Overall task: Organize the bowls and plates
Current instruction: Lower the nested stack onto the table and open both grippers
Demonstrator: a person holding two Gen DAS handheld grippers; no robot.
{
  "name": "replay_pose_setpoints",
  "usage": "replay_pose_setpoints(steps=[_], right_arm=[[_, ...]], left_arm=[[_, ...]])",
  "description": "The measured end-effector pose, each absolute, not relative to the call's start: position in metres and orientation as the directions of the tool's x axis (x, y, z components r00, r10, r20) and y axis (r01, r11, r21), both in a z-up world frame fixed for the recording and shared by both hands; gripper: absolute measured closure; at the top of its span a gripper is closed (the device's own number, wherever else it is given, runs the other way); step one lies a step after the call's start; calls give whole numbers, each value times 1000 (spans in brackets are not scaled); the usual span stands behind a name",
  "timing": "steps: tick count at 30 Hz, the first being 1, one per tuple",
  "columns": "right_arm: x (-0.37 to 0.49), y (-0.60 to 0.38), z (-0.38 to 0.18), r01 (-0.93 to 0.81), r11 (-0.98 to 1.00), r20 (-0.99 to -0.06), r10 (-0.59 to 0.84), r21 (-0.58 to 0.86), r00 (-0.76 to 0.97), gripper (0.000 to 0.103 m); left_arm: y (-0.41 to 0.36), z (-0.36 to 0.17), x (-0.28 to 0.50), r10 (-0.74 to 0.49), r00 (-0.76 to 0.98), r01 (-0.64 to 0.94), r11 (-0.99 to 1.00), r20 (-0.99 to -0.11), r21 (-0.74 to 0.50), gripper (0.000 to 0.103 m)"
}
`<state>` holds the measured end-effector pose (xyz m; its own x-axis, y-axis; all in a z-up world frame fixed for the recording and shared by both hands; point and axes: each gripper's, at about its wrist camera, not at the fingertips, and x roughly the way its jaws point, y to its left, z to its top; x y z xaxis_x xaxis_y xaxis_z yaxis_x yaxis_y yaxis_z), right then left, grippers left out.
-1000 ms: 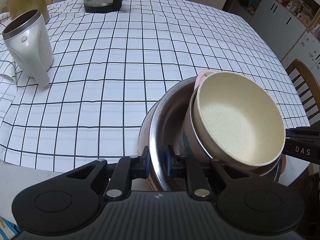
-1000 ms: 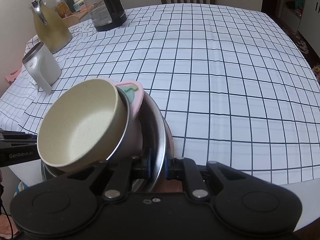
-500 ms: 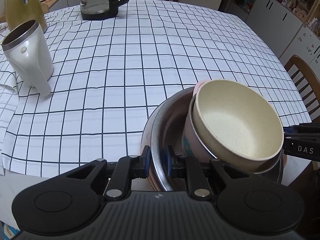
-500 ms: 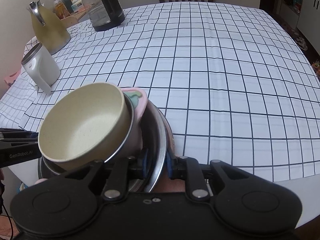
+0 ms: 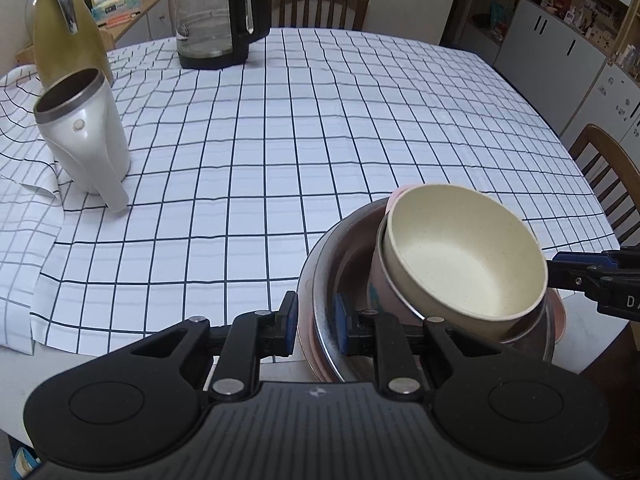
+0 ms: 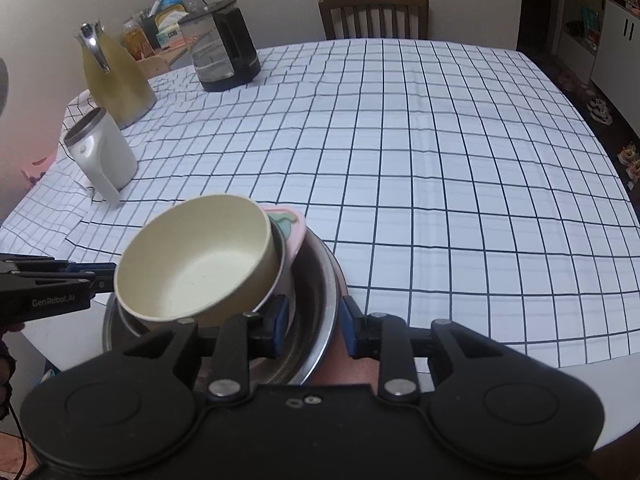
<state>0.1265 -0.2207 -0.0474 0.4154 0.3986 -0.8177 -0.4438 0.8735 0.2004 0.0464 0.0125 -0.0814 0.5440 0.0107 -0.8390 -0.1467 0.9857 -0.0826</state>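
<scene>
You hold a nested stack of tableware between both grippers at the near edge of the table draped in a white tablecloth with a black grid [image 5: 280, 152]. The left gripper [image 5: 317, 320] is clenched across the left rim of the wide stainless-steel bowl [image 5: 320, 280], one blue pad outside the wall and one inside; pink plates appear to lie directly beneath that bowl, pinched in the same bite. The right gripper [image 6: 312, 320] straddles the opposite rim of the steel bowl [image 6: 320, 280], but a gap shows beside its right pad, so you cannot tell whether it is gripping firmly or slackening. Opposed rim grips suit a broad, shallow load: they share its weight and resist rotation. Inside, a cream speckled bowl [image 5: 468, 256] sits tilted in a pink bowl with a teal print [image 5: 376, 280], leaning away from the left gripper, with a pink flat piece [image 6: 290, 220] wedged behind it. The stack seems to sit at, or just above, the table edge; contact with the cloth is hidden. The white jug with a metal rim [image 5: 84, 136], the glass-and-black kettle [image 5: 216, 20] and the yellow thermos [image 5: 64, 28] stand well apart on the far left, leaving open cloth ahead for setting down.
</scene>
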Motion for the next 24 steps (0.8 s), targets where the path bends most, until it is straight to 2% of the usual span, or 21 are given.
replay_pose_setpoints(steps=[2, 4, 5, 8, 10, 15, 22, 24], right_arm=[[122, -223, -42, -458, 866, -805, 411, 199, 428, 72], [117, -228, -36, -474, 856, -789, 431, 206, 437, 59], [114, -229, -33, -484, 850, -779, 444, 209, 443, 56], [108, -233, -24, -517, 831, -757, 470, 207, 453, 50], [105, -236, -18, -536, 817, -744, 490, 212, 453, 46], [94, -245, -6, -582, 784, -714, 535, 218, 452, 43], [74, -262, 11, -636, 739, -669, 590, 222, 452, 28], [69, -267, 15, -640, 736, -659, 597, 223, 457, 19]], left_arm=[[10, -76, 42, 21, 559, -155, 985, -829, -80, 85], [7, -70, 38, 33, 572, -163, 984, -819, -74, 83], [4, -67, 35, 35, 579, -165, 983, -815, -75, 82], [-5, -56, 24, 49, 605, -175, 982, -795, -73, 65], [-11, -48, 15, 58, 631, -178, 981, -774, -71, 43], [-32, -32, -4, 88, 662, -202, 977, -744, -65, 42], [-60, -17, -30, 109, 694, -217, 974, -712, -62, 35], [-67, -14, -37, 104, 702, -222, 972, -704, -78, 32]])
